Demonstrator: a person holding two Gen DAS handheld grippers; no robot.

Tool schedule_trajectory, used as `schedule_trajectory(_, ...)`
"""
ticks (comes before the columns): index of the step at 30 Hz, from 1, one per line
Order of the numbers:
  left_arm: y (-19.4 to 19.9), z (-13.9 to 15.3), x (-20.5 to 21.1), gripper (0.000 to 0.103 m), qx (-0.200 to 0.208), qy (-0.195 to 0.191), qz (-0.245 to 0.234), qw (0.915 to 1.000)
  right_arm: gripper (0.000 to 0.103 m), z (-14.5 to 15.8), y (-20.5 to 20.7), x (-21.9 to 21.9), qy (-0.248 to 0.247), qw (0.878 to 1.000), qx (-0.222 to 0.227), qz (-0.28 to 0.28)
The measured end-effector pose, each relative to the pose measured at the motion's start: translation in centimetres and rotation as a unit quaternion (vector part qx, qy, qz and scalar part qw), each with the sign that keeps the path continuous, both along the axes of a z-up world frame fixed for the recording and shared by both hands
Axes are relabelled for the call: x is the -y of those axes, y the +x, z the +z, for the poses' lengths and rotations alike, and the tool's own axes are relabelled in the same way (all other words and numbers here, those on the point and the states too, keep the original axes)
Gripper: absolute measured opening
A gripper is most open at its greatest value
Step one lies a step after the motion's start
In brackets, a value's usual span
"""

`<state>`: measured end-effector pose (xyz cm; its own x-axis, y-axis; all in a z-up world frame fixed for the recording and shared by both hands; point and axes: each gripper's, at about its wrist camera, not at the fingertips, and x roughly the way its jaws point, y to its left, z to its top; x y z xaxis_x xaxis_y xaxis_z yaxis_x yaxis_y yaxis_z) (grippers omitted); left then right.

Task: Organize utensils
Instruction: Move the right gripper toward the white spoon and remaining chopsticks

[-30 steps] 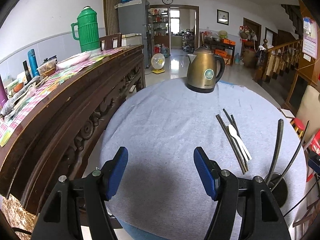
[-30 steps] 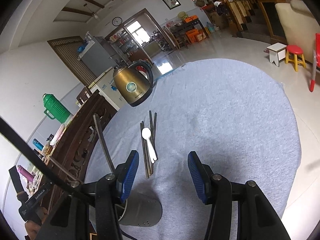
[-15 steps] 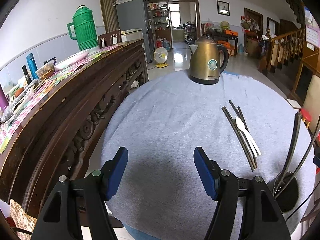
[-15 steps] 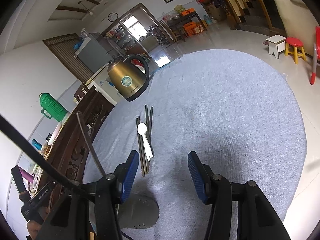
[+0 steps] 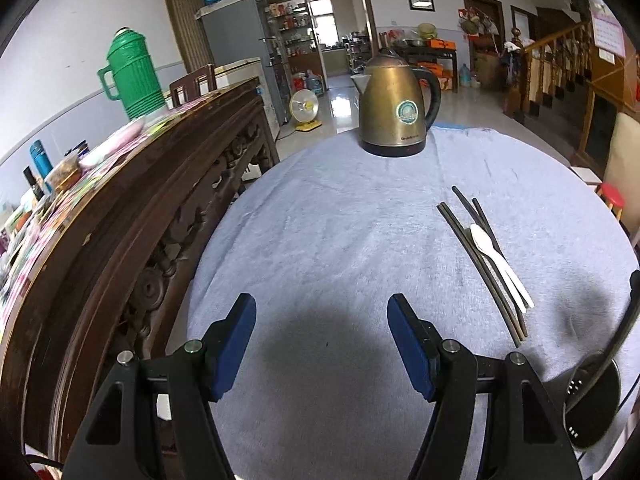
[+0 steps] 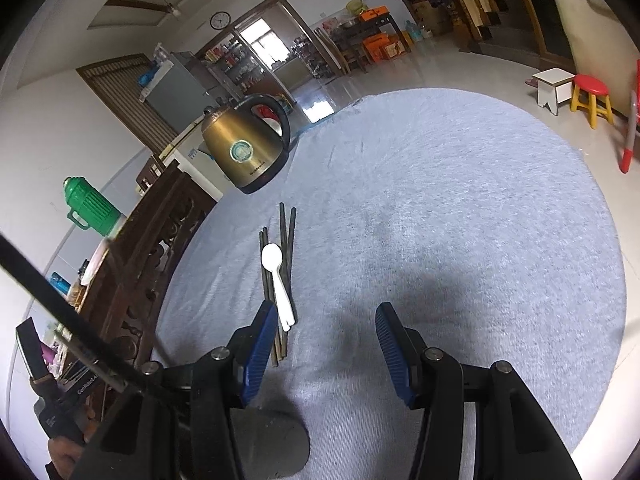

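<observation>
**Colleague:** Grey cloth covers the round worktop (image 5: 320,240), yes? How far are you with the task?

**Me:** At the beginning, I judge. Going from left to right in the left wrist view: my left gripper (image 5: 322,344) is wide apart and holds nothing. Then the chopsticks (image 5: 478,264) and the white spoon (image 5: 498,264) lie loose on the cloth, all touching in one bundle. At the right edge is the dark holder (image 5: 592,404); something thin leans in it already, I cannot tell what.

**Colleague:** And how does the bundle point?

**Me:** Its long axis runs away from me toward the kettle (image 5: 394,108). The spoon bowl is at the far end. My right gripper (image 6: 326,344) is half apart, empty, its left finger (image 6: 260,352) just beside the near ends.
</observation>
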<state>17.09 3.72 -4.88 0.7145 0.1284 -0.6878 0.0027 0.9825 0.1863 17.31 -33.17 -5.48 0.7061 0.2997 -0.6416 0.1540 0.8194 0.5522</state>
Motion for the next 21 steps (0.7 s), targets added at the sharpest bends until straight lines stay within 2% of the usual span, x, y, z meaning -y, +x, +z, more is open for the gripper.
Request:
schedule_trajectory(10,4.0,-1.0,1.2,0.069,-0.014,0.011,-0.013,0.9998,0.054,-1.3,4.9,-0.3,-0.006,0.999,-0.022,0.024)
schedule_trajectory(17,6.0,-1.5,1.7,0.069,-0.020,0.020,-0.019,0.9994,0.054,-2.5,10.1,-1.9,0.002,0.994,-0.038,0.101)
schedule_trajectory(21,7.2,-2.3,1.7,0.069,-0.034,0.015,-0.022,0.9991,0.054,-4.0,13.1,-3.6,0.028,0.984,-0.061,0.167)
